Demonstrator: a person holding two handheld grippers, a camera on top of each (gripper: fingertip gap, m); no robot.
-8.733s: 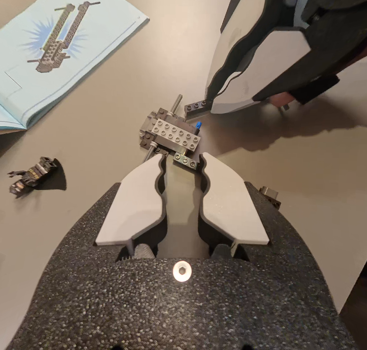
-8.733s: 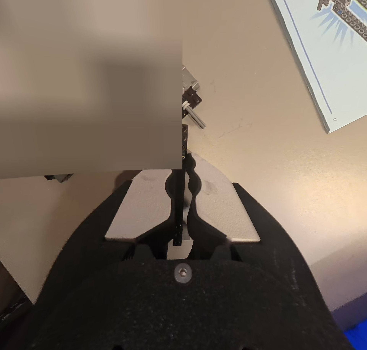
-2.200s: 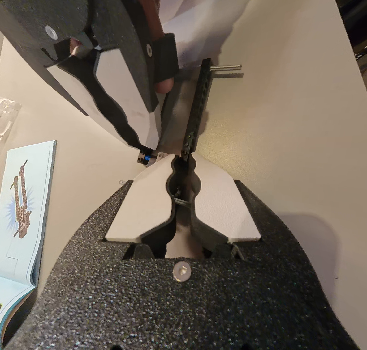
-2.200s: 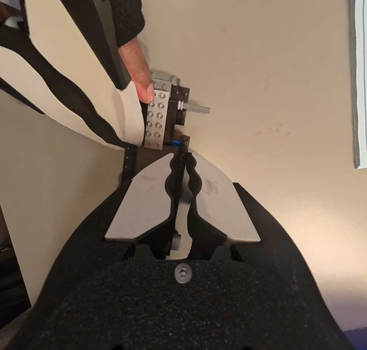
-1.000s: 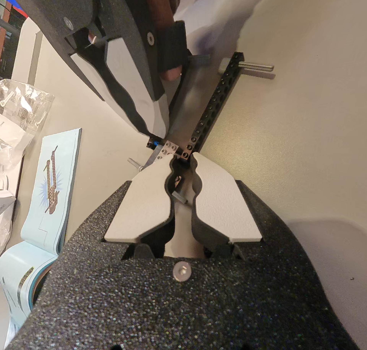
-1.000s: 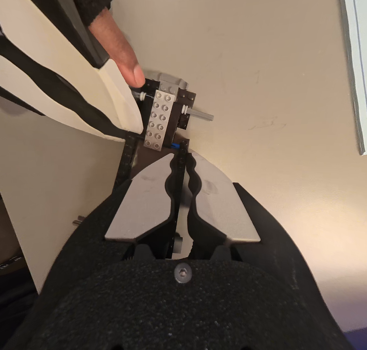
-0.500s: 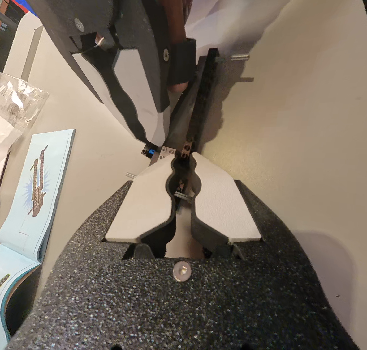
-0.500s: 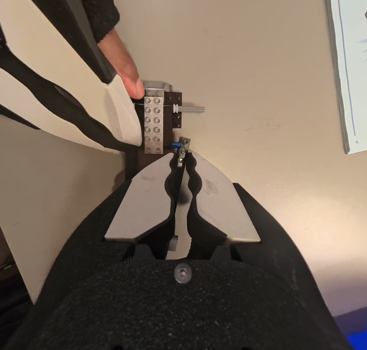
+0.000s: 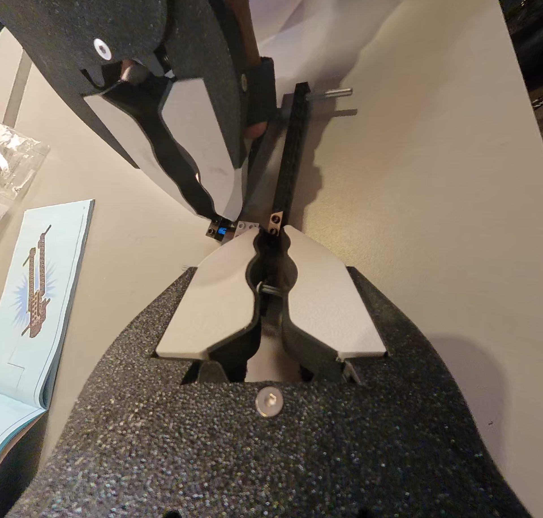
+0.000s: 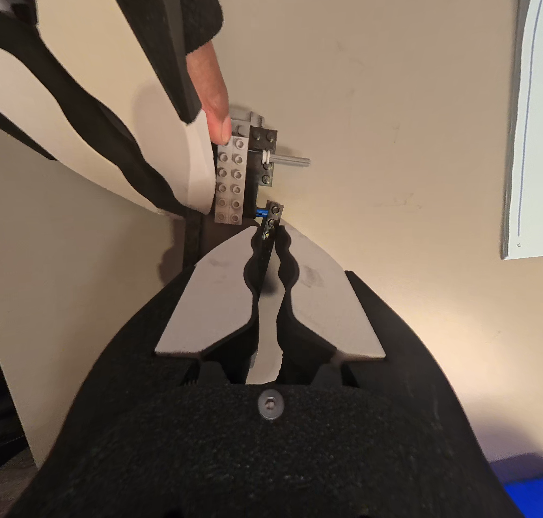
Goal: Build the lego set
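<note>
My left gripper (image 9: 270, 231) is shut on a small brick assembly (image 10: 244, 178) of a grey studded plate, black bricks and a grey axle (image 10: 289, 161). A long black beam (image 9: 293, 151) fixed to it runs away from my fingertips. My right gripper (image 10: 269, 228) is shut on a second long black beam (image 10: 271, 219), held slightly tilted. That beam's end hole touches the blue pin (image 10: 261, 212) sticking out of the assembly. In the left wrist view the right gripper (image 9: 219, 211) comes in from the upper left, with the blue pin (image 9: 222, 230) at its tips.
A light blue instruction booklet (image 9: 38, 298) lies open at the left and shows at the right edge of the right wrist view (image 10: 526, 122). A clear plastic bag (image 9: 17, 163) lies beyond it. The table's edge (image 9: 517, 122) runs along the right. A person's finger (image 10: 216, 113) rests by the assembly. The tips of one gripper are about 5 cm away from the tips of the other.
Both grippers keep their holds. The assembly and the right beam have turned a little against each other, and the beam now tilts with its end hole at the blue pin.
</note>
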